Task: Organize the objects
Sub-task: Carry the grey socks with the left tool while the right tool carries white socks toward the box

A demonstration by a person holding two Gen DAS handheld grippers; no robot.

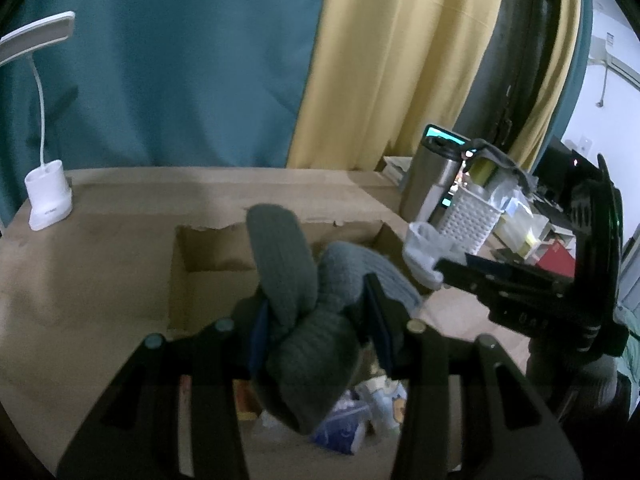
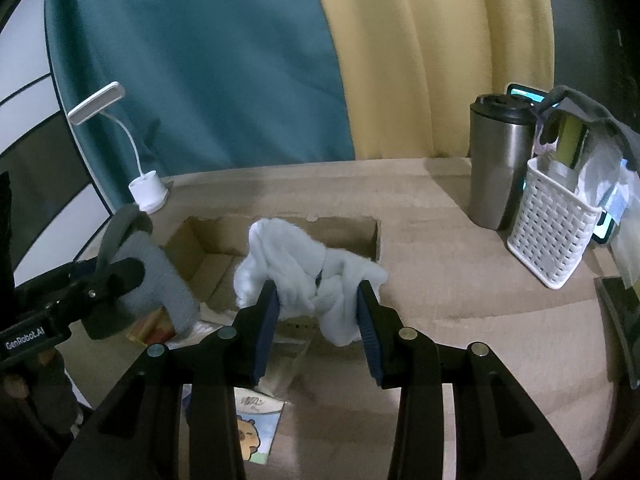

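Cardboard-topped surface (image 2: pixel 440 248) with a rectangular cutout (image 2: pixel 280 240), teal (image 2: pixel 200 60) and yellow (image 2: pixel 420 60) curtains behind.

Left gripper (image 1: pixel 316 328): I've got it pinching a dark grey knit sock (image 1: pixel 304 312), bunched between the blue pads; one end sticks up, the rest droops toward the near side. It hangs over the cutout opening. From the right wrist view the same sock (image 2: pixel 160 276) shows at the far left, clamped in the left gripper (image 2: pixel 116 280).

Right gripper (image 2: pixel 318 312): I've got it pinching a pale light-blue sock (image 2: pixel 304 272), crumpled into a wad between the pads, above the near right part of the cutout. In the left wrist view it shows at the right (image 1: pixel 424 252), held at the tip of the right gripper (image 1: pixel 452 268).

Down in the opening, beneath the grippers: printed packets, one with a cartoon bear (image 2: pixel 252 432).

Far left: white desk lamp (image 2: pixel 146 188) with a bent neck. Far right: steel tumbler (image 2: pixel 500 160) with a black lid, just beside a white lattice basket (image 2: pixel 556 232) stuffed with items, a grey strap draped across the top of it.
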